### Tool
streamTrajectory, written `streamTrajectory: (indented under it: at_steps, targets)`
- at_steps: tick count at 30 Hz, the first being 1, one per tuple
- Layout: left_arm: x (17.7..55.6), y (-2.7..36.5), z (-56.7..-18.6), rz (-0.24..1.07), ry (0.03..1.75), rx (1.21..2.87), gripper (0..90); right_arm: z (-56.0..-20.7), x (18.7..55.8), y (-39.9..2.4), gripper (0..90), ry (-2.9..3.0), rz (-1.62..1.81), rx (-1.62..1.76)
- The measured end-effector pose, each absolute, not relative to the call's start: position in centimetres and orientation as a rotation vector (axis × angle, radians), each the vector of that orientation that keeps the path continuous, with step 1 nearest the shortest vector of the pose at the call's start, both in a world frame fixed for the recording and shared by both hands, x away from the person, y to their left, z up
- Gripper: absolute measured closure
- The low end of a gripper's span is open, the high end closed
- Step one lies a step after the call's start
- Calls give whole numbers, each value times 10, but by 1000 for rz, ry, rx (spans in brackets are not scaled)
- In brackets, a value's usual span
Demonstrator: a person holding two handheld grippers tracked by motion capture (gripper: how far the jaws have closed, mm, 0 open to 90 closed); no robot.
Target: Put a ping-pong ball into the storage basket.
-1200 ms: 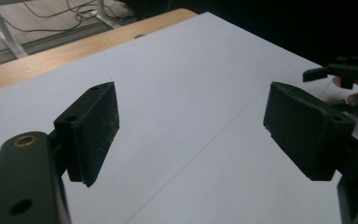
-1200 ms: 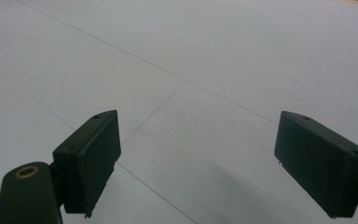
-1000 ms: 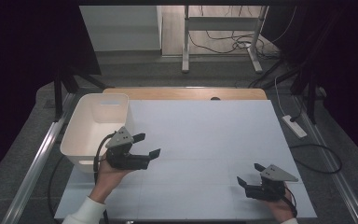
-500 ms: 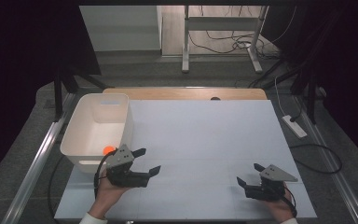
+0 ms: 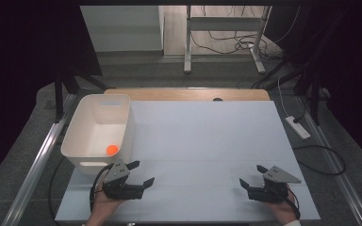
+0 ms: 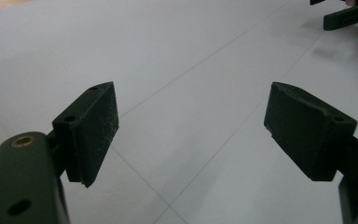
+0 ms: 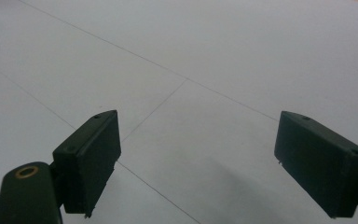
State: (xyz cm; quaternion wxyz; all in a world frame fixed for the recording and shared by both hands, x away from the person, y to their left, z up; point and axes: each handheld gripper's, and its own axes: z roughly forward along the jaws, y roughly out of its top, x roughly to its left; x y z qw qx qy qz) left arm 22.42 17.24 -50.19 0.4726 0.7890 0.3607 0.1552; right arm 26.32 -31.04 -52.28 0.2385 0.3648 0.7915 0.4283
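Observation:
A white bin (image 5: 82,141) stands at the table's left, and a small orange ball (image 5: 111,149) lies on its floor near the front right corner. My left gripper (image 5: 142,172) is low over the white table (image 5: 202,136), just in front of the bin's near right corner, open with nothing between its pads (image 6: 95,133). My right gripper (image 5: 250,175) rests near the front right of the table, also open and empty, with bare table surface between its pads (image 7: 93,158). It also appears far off in the left gripper view as the right gripper (image 6: 345,14).
A wooden strip (image 5: 184,94) runs along the table's far edge. Metal rails (image 5: 33,165) flank the table. A white power strip (image 5: 298,127) and cables lie on the floor at the right. Desk legs (image 5: 187,42) stand beyond the table.
My left gripper has come back from the bin's right rim toward the near edge and sunk lower. The orange ball now shows inside the bin. The right gripper has stayed put.

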Motion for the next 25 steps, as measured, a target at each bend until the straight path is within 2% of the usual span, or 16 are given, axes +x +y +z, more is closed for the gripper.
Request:
streamTrajectory:
  at_steps: [25]
  targets:
    - [221,183,-516,368,900,1915,184,-523,263,-311,146,2177,1181,974]
